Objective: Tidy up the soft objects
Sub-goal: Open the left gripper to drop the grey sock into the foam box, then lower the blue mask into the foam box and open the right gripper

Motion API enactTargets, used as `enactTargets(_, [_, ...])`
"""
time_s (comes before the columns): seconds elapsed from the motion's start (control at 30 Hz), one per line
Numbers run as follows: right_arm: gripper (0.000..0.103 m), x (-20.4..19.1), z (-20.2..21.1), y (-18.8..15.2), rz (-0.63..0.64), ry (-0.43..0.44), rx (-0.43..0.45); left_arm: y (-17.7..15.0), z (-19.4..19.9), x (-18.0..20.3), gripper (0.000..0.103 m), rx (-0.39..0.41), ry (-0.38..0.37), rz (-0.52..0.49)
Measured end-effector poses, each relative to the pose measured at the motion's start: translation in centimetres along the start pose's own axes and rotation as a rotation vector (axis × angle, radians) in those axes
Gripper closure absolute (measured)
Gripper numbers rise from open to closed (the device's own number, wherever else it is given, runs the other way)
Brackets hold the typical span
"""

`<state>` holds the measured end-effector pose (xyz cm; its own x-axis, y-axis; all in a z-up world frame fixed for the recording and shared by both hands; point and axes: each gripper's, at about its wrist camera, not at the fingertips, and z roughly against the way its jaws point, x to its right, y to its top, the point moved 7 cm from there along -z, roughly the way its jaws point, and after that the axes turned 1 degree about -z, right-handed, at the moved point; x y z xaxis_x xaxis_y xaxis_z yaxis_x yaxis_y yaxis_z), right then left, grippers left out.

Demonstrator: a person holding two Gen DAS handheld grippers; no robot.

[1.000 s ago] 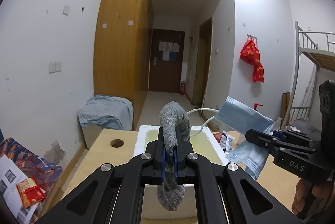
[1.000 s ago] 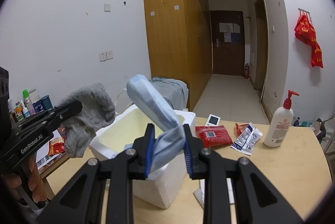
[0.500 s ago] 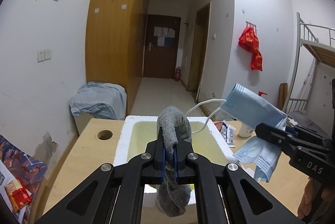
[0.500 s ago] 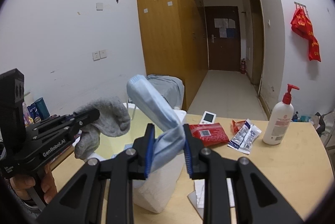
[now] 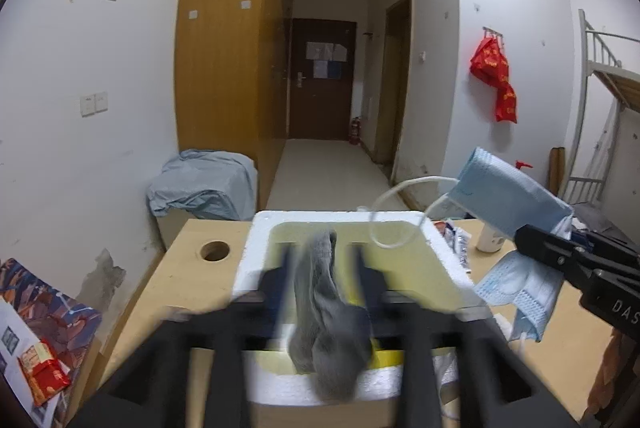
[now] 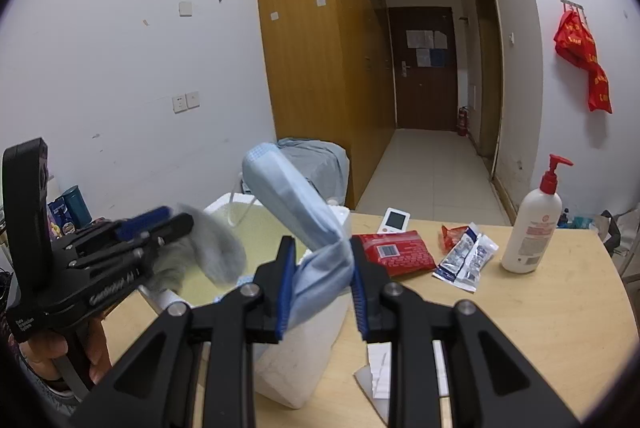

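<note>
Gray sock (image 5: 328, 312), soft & fuzzy, hangs loose between the left gripper (image 5: 322, 260) as its jaws spread, over the white foam box (image 5: 256, 248). Right gripper (image 6: 318, 284) pinches a blue mask (image 6: 296, 211) beside the box. Wood table (image 6: 520, 312), white walls.

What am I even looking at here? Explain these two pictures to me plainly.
There is no robot: a person holds a black two-finger gripper in each hand, each carrying a fisheye camera looking along its fingers. One picture comes from the left gripper, one from the right gripper. On the pale wooden table stands an open white foam box, with a red flat packet, small printed sachets, a white pump bottle with a red top and a small white device with a screen beside it. The left gripper's jaws are opening, and a grey sock between them hangs blurred over the box. The right gripper clamps a folded light blue face mask.
</note>
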<state>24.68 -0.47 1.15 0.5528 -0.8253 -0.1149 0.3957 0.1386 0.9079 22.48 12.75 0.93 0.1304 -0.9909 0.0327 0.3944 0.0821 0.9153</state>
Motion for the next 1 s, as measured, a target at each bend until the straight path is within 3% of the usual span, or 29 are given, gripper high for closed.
enactTargets(0.03, [0.073, 0.0, 0.0, 0.0, 0.000, -0.001, 0.000, 0.1, 0.3, -0.2, 0.003, 0.016, 0.017, 0.003])
enactTargets(0.1, [0.073, 0.1, 0.0, 0.0, -0.002, -0.002, 0.000, 0.4, 1.3, -0.7, 0.003, 0.074, 0.052, 0.012])
enactTargets(1.0, [0.073, -3.3, -2.2, 1.3, -0.001, 0.038, -0.003, -0.2, 6.5, -5.1, 0.003, 0.121, 0.119, 0.063])
